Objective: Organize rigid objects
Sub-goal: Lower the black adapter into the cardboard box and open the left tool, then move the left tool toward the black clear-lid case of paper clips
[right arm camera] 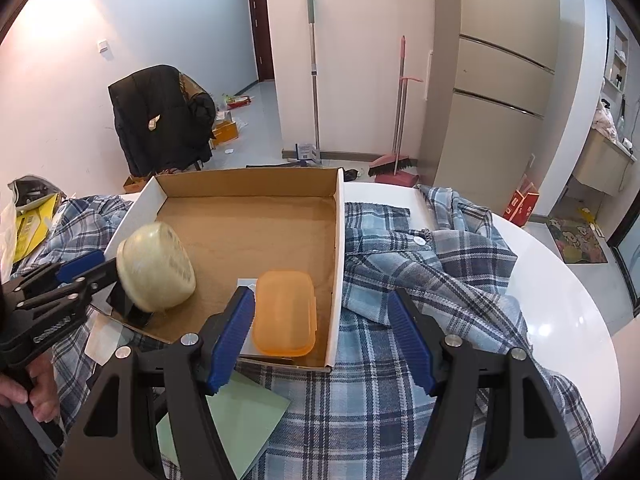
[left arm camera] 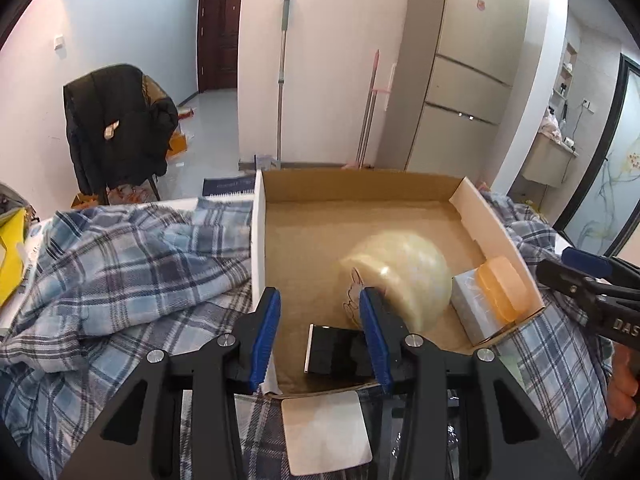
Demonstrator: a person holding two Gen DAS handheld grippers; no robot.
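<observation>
A shallow cardboard box [left arm camera: 258,232] lies on a plaid cloth. Inside it, a cream bowl [left arm camera: 400,276] is tipped on its side and blurred, leaning on a small black box [left arm camera: 340,350]. My left gripper [left arm camera: 320,296] hangs over the black box with its jaws partly apart and nothing pressed between them. Its right finger touches the bowl's rim. An orange lidded container [right arm camera: 286,312] rests on a grey box [right arm camera: 246,282] in the near right corner. My right gripper [right arm camera: 320,292] is open above it, one finger beside the container and the other outside the box wall [right arm camera: 336,260].
The plaid cloth [right arm camera: 420,264] covers a round white table [right arm camera: 560,280]. A pale green sheet [right arm camera: 240,412] and a silvery square plate [left arm camera: 326,432] lie in front of the box. Yellow items [right arm camera: 32,224] sit at the left. A jacket-draped chair [right arm camera: 160,116], brooms and a fridge stand behind.
</observation>
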